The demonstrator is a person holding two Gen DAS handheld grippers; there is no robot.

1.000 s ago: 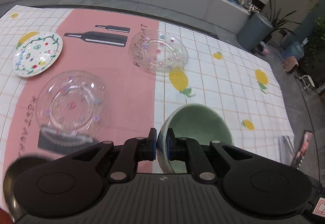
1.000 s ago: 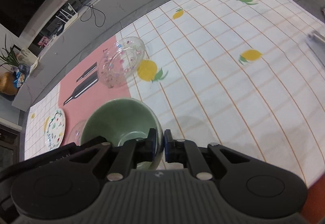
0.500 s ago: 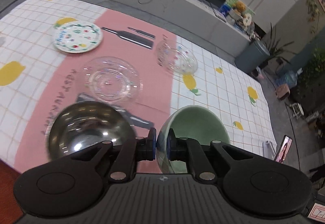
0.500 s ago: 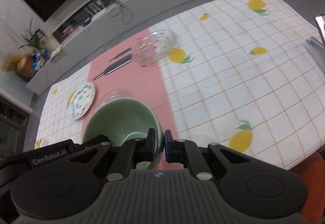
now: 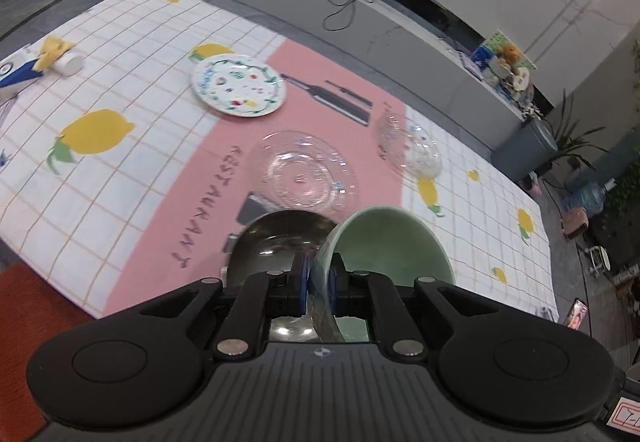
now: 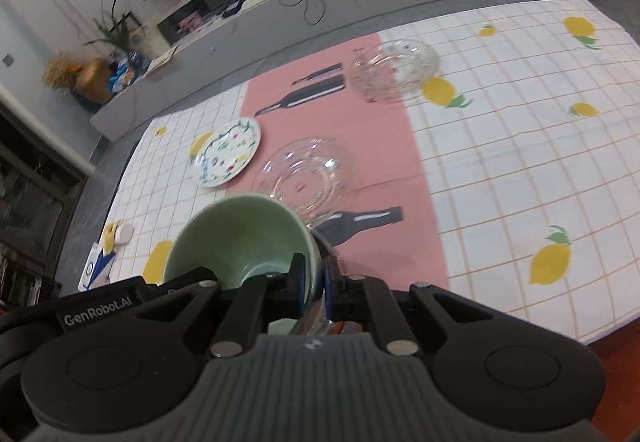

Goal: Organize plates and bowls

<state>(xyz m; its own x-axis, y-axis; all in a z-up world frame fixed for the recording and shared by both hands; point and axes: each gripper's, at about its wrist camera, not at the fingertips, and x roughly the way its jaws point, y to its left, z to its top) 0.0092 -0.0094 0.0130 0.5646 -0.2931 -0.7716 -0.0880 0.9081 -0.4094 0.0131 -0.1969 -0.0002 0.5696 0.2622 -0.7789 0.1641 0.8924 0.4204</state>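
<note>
- A smooth, round green bowl (image 5: 384, 246) is seen low in the middle of the left wrist view. Its rim is pinched on both sides: the left gripper (image 5: 318, 282) and the right gripper (image 6: 313, 284) are each closed tight on it.
- A shiny metal bowl (image 5: 276, 242) is seen right beside it, partly hidden behind the left gripper.
- Above them, a clear glass plate (image 5: 306, 173) with ridged rings is laid on the pink strip of the checked cloth (image 5: 120, 169).
- A flat white plate with painted flowers (image 5: 239, 84) is seen at upper left.
- A small clear glass bowl (image 5: 410, 145) is seen at upper right.
</note>
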